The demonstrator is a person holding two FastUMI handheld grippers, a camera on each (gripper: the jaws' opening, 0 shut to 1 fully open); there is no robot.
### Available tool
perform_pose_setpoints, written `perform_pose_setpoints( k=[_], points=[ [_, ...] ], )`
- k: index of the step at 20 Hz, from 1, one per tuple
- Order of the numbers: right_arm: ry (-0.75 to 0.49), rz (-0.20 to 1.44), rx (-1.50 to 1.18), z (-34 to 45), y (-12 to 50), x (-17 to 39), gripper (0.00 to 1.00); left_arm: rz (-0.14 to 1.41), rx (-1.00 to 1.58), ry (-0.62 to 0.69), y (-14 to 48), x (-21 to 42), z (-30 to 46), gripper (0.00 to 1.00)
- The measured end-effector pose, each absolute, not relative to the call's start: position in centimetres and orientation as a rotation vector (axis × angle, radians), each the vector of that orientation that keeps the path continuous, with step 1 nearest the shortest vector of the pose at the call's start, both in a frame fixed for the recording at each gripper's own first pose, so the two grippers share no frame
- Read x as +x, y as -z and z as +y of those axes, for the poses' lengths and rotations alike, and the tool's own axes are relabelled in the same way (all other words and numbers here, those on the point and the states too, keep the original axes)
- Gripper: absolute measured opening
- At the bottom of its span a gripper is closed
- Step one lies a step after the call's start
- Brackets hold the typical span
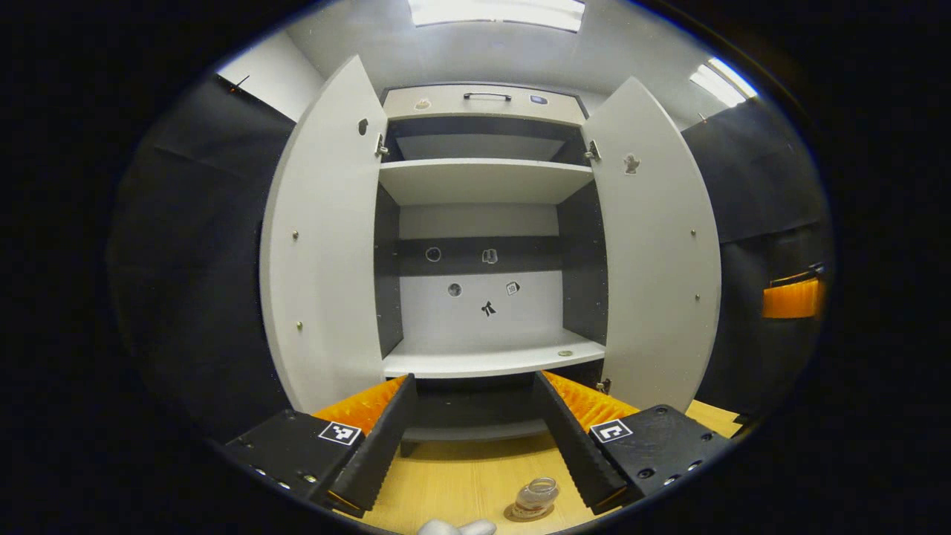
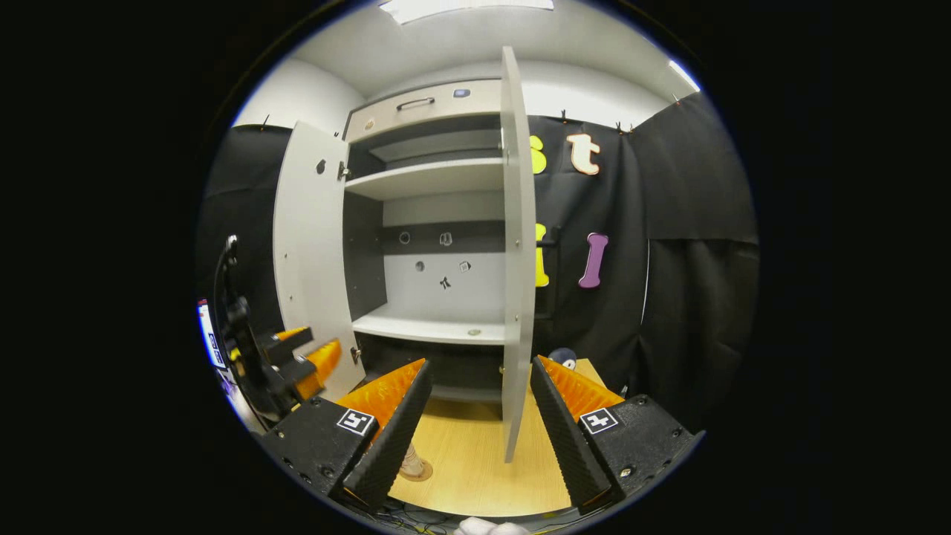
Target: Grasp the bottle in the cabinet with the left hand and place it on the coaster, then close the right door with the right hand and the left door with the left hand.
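Note:
A small clear bottle stands on a round coaster on the wooden table, just below and in front of my left gripper, which is open and holds nothing. The cabinet's left door and right door both stand wide open. In the right gripper view the right door is edge-on. Its edge shows between the fingers of my open right gripper, nearer the right finger; no pressing is visible. The bottle peeks out beside the left finger. The left gripper hovers at the far left.
The lower shelf carries one small round disc. Above the shelves is a drawer with a handle. The wooden table runs under the cabinet. An orange object sits far right; a dark round item lies behind the right door.

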State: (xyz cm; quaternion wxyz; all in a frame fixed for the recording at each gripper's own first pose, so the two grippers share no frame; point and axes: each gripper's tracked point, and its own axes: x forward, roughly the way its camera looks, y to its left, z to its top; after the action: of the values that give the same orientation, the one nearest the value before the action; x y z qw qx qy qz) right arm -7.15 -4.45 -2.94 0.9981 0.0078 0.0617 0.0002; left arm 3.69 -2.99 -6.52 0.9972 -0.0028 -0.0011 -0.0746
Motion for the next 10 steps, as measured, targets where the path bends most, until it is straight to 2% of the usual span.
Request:
perform_pose_setpoints(
  k=[5,10],
  points=[
    [0.055,0.102,0.022,-7.9,2.2,-6.5,0.83,0.009,0.007,0.081,3.9,1.0,1.6,0.96],
    [0.111,0.085,0.033,-12.1,1.6,-5.0,0.83,0.025,0.044,0.011,4.1,-1.9,3.4,0.96]
  ],
)
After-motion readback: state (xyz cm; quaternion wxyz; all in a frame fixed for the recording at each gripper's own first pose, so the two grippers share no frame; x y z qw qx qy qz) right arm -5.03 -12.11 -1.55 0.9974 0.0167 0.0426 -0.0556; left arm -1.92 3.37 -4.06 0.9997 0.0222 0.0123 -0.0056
